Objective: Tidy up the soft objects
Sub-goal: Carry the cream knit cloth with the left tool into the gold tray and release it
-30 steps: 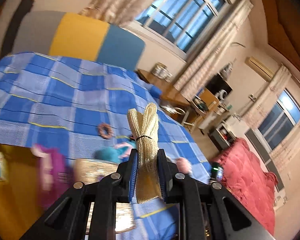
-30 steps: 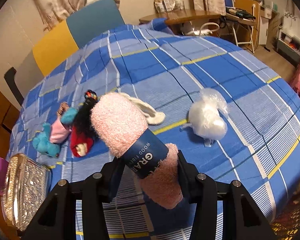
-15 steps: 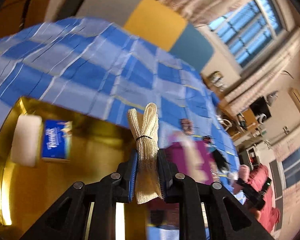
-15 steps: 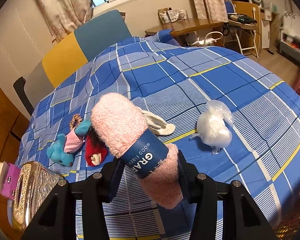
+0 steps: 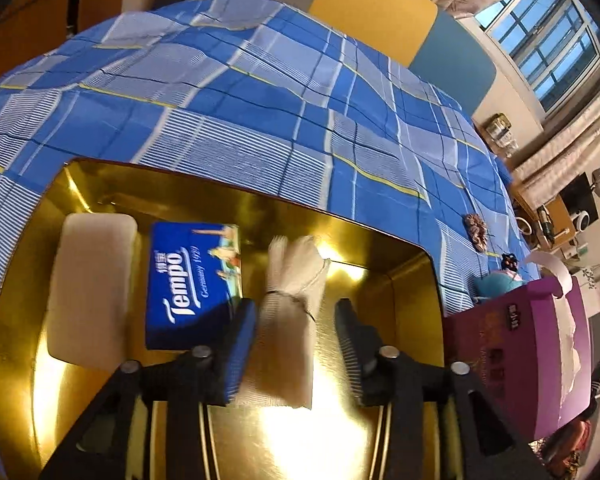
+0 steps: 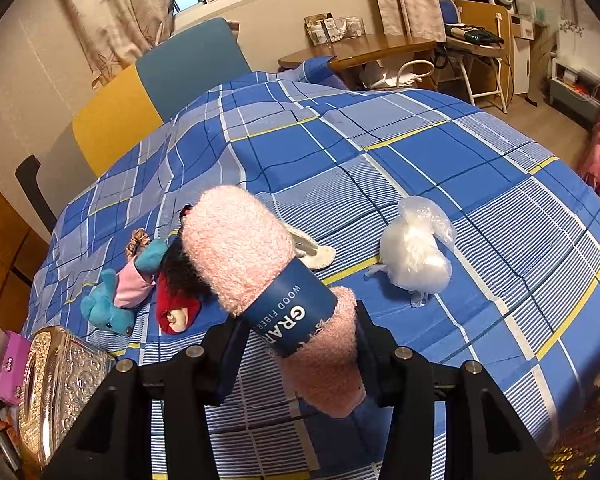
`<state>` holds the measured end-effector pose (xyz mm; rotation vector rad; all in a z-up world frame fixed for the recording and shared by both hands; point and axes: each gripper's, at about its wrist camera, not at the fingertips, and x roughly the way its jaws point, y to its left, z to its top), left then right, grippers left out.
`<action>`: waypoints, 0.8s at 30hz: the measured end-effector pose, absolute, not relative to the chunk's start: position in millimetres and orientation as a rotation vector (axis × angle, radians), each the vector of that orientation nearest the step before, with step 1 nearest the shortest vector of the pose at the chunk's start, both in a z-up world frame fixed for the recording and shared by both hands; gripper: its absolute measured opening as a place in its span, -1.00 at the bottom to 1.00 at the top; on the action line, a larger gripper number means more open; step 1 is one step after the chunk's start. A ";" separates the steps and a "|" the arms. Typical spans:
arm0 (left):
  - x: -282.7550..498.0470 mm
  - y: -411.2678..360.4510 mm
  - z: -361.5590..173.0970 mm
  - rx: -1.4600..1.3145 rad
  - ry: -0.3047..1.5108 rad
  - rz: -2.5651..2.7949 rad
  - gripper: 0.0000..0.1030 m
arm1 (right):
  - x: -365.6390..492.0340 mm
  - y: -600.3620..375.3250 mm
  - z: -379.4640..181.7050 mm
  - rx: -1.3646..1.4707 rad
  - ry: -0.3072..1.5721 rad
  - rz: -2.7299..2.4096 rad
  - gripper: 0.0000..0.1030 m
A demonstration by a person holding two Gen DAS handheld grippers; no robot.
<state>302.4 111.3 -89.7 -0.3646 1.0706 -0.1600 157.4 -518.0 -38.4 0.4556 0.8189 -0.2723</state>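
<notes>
My left gripper [image 5: 296, 344] is open above the gold tray [image 5: 404, 264]. A cream bundled cloth [image 5: 290, 320] hangs blurred between the parted fingers, free of the right pad. A white pad [image 5: 92, 288] and a blue Tempo tissue pack [image 5: 192, 276] lie in the tray. My right gripper [image 6: 296, 360] is shut on a pink rolled towel [image 6: 260, 276] with a blue paper band, held above the blue plaid bed [image 6: 420, 152]. On the bed lie a blue plush toy [image 6: 120, 296], a red doll [image 6: 178, 300], a cream cloth [image 6: 316, 250] and a white plastic-wrapped ball [image 6: 414, 258].
A purple tissue box [image 5: 532, 344] stands right of the tray; it also shows in the right wrist view [image 6: 8, 360]. A gold embossed box [image 6: 60, 384] sits at the bed's left edge. A scrunchie [image 5: 476, 232] lies on the bed. Chairs [image 6: 160, 92] and a desk [image 6: 360, 48] stand behind.
My left gripper swung from the bed over to the gold tray and opened, letting go of the cream cloth. My right gripper rose slightly, still holding the pink towel.
</notes>
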 end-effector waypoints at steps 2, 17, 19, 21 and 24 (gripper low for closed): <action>297.0 113.6 -86.0 -0.381 1.047 -0.166 -0.16 | 158.0 -516.4 -37.9 0.446 0.818 -0.274 -0.04; 222.4 100.2 -65.7 -0.303 0.949 -0.201 -0.15 | 157.5 -457.1 11.3 0.448 0.791 -0.166 -0.04; 215.1 99.0 -67.0 -0.295 0.948 -0.204 -0.15 | 161.0 -433.4 35.5 0.400 0.769 -0.128 -0.04; 208.7 99.3 -67.7 -0.301 0.947 -0.208 -0.15 | 164.9 -406.2 58.9 0.367 0.751 -0.082 -0.04; 199.6 100.3 -68.2 -0.314 0.948 -0.224 -0.15 | 172.8 -362.2 87.7 0.354 0.746 -0.026 -0.04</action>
